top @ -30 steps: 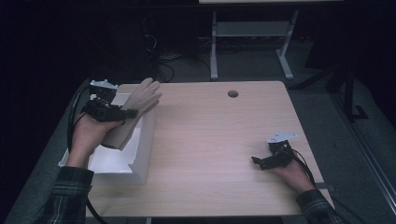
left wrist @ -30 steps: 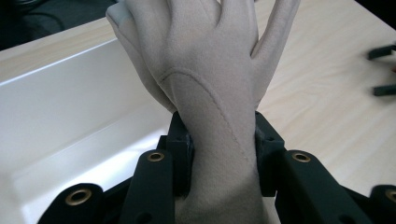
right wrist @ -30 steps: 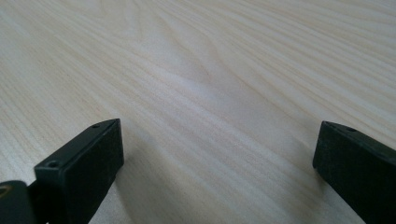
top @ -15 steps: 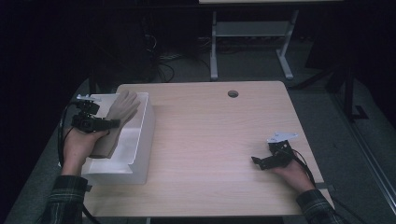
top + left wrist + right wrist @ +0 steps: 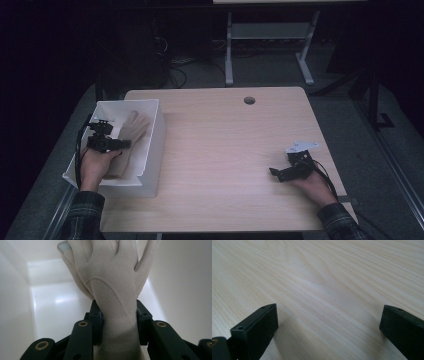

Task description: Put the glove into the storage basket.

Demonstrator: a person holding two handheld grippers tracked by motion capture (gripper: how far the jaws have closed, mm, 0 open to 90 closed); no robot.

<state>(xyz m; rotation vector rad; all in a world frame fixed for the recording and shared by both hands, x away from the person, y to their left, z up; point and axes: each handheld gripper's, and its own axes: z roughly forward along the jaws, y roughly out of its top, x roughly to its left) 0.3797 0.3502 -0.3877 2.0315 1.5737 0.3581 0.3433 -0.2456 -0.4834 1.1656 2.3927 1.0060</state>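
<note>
The left gripper (image 5: pixel 117 315), clamped on the beige glove (image 5: pixel 112 285) at its cuff, has lowered it into the white bin (image 5: pixel 150 150), seemingly resting inside. The right gripper (image 5: pixel 329 322) stays spread apart on the table (image 5: pixel 225 150).

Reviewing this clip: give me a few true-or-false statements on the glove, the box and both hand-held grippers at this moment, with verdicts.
1. The left hand-held gripper is shut on the beige glove. True.
2. The glove lies flat on the wooden table, outside the white box. False: it is held inside the box, between its white walls.
3. The right hand-held gripper holds a second glove. False: its jaws stand open with bare wood between them.
4. The white box sits at the table's left side. True.
5. The jaws clamp the glove by its fingertips. False: they grip it near the cuff, fingers pointing away.
</note>
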